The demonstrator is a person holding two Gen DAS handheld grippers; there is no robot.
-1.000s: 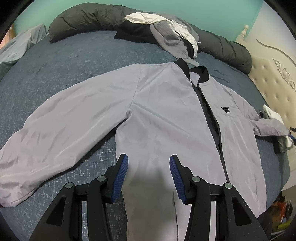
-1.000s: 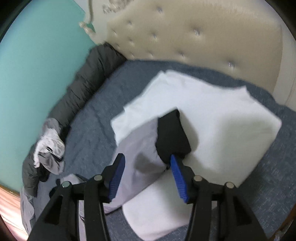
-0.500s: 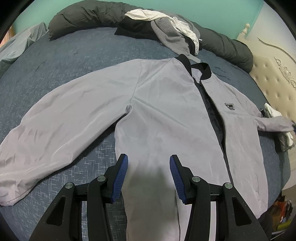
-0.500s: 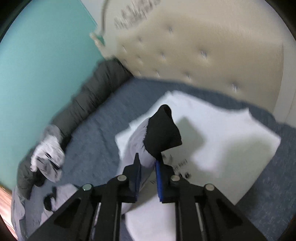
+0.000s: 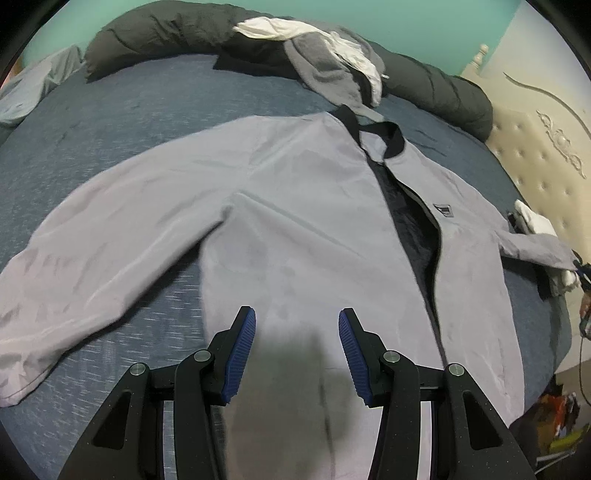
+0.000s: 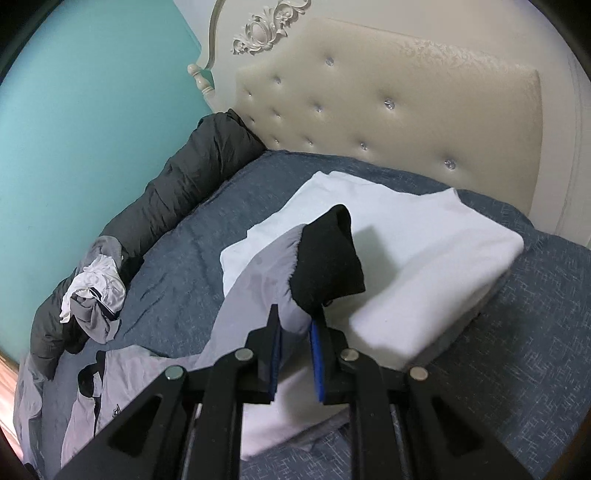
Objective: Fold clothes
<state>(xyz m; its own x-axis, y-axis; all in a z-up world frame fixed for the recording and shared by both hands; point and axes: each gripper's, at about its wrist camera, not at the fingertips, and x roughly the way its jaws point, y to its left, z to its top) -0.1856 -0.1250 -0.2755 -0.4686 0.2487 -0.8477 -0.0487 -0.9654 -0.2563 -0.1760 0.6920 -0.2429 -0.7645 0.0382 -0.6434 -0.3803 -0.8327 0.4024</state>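
1. I have the grey jacket (image 5: pixel 303 221) lying front-up and spread flat on the bed (image 5: pixel 147 96), zip half open, collar toward the dark bolster (image 5: pixel 166 33) along the far edge.
2. My right tongs (image 6: pixel 295 317) have just been closing and now pinch the end of one sleeve (image 6: pixel 258 273) just behind its black cuff (image 6: pixel 328 254), lifted over the white pillow (image 6: pixel 424 258) by the headboard (image 6: pixel 406 110).
3. My left tongs (image 5: pixel 297 321) stand spread above the jacket's lower front, nothing between the pads.
4. I judge this the first fold: the sleeve is taken, not yet laid across.
5. Next I need to carry the cuff back across the chest, keeping the pinch so the slick cloth does not slip, while the left tongs pin the body.
6. Room: the path over the jacket is open. The pillow lies under the cuff, the headboard beyond; a heap of clothes (image 5: pixel 332 62) sits near the collar, and the other sleeve (image 5: pixel 92 240) reaches toward the near bed edge.
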